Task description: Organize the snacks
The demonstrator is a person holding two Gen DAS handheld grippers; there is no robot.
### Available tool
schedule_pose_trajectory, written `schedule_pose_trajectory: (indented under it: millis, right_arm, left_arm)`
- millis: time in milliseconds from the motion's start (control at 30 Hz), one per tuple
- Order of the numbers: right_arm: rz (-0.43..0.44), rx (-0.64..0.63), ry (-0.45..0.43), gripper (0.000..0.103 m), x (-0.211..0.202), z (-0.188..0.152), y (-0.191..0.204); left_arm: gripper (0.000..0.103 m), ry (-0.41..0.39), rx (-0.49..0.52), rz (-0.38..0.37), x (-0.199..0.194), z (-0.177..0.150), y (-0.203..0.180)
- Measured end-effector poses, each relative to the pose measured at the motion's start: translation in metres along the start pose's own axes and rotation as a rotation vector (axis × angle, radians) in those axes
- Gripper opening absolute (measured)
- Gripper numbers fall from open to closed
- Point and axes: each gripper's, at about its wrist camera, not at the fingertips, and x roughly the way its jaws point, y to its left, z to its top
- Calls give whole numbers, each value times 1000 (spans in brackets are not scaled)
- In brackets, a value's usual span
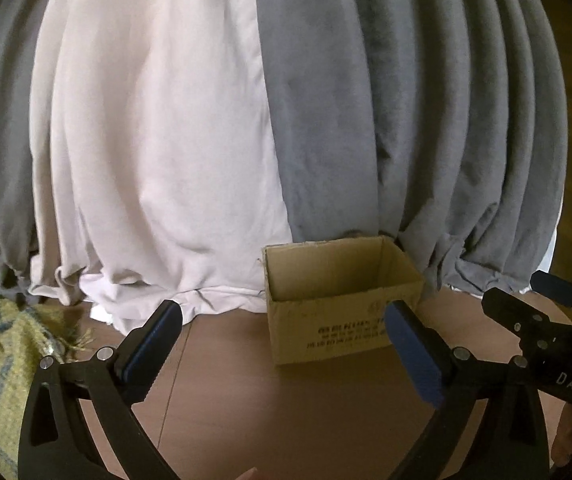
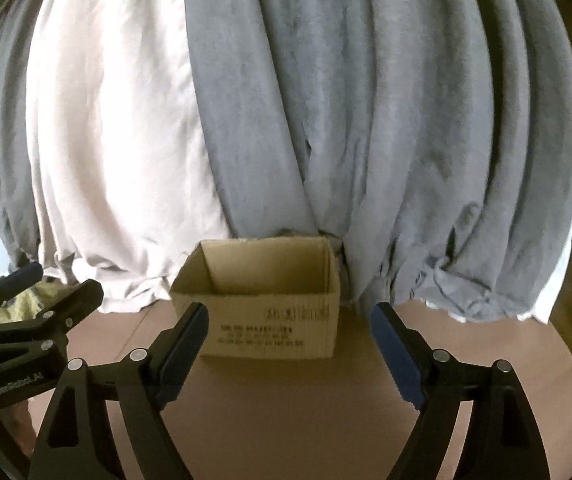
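Left wrist view shows the left gripper [image 1: 282,316] nearest, its jaws spread wide with nothing between them, the blue pads [image 1: 414,356] facing each other over the brown floor [image 1: 286,408]. Off to the right of those jaws, the right gripper [image 1: 526,292] enters from the frame edge, also spread and holding nothing. To the left of the left jaw lies a yellow-green fringed blanket [image 1: 2,344]. Just beyond the jaws, nearer the right one, stands an open cardboard box [image 1: 338,312] with dark print on its front face; what shows of its inside is bare cardboard. No snack shows in either view. Right wrist view has the right gripper [image 2: 290,316] with jaws likewise wide apart and nothing gripped, and the left gripper [image 2: 58,280] sits off past its left jaw. The same box [image 2: 270,332] stands upright on the floor beyond and between these jaws, apart from both fingers. Farthest back, touching the box's rear rim, hang the curtains: a pale cream curtain [image 1: 158,140] toward the left jaw side and a grey curtain [image 1: 426,120] toward the right, both bunched where they meet the floor.
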Motion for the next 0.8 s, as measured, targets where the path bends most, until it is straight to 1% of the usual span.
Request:
schedule_pose_trajectory:
  millis: [133, 333, 433, 600, 800]
  right_arm:
    - [18, 20, 22, 84, -18, -16, -6]
    - [-17, 4, 2, 84, -56, -32, -12]
    - [-23, 2, 8, 84, -69, -37, -15]
    - [-37, 2, 6, 84, -87, -44, -22]
    - [-45, 19, 21, 84, -101, -52, -27]
  left_arm:
    - [103, -10, 14, 2, -25, -11, -9]
    - [103, -19, 18, 7, -55, -26, -19]
    - [103, -25, 25, 5, -67, -31, -25]
    - [103, -35, 26, 7, -82, -36, -31]
    - [103, -31, 28, -12, -94, -41, -37]
